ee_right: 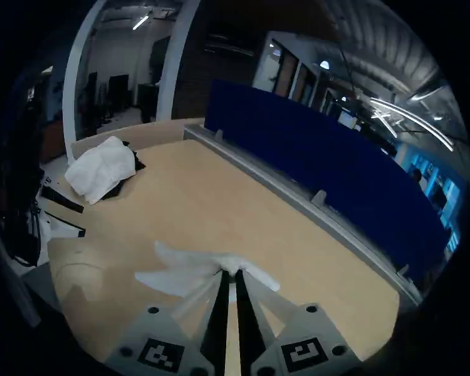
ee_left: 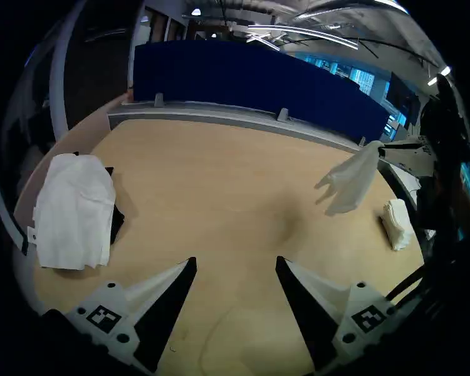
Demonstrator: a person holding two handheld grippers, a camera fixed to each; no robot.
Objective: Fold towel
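Note:
My right gripper (ee_right: pixel 232 274) is shut on a small white towel (ee_right: pixel 185 271), which bunches at the fingertips and spreads to the left. In the left gripper view the same towel (ee_left: pixel 349 183) hangs limp above the wooden table (ee_left: pixel 222 182), pinched by the right gripper (ee_left: pixel 383 149) at the far right. My left gripper (ee_left: pixel 235 263) stands open low over the table's near side, with nothing between its fingers. A loose pile of white towels (ee_left: pixel 75 213) lies at the table's left end; in the right gripper view this pile (ee_right: pixel 103 166) is at the far left.
A small folded stack of white cloth (ee_left: pixel 398 224) rests near the table's right edge, below the hanging towel. A blue partition (ee_left: pixel 254 81) on a grey rail runs along the table's far side. The pile sits on a dark object (ee_left: pixel 116 220).

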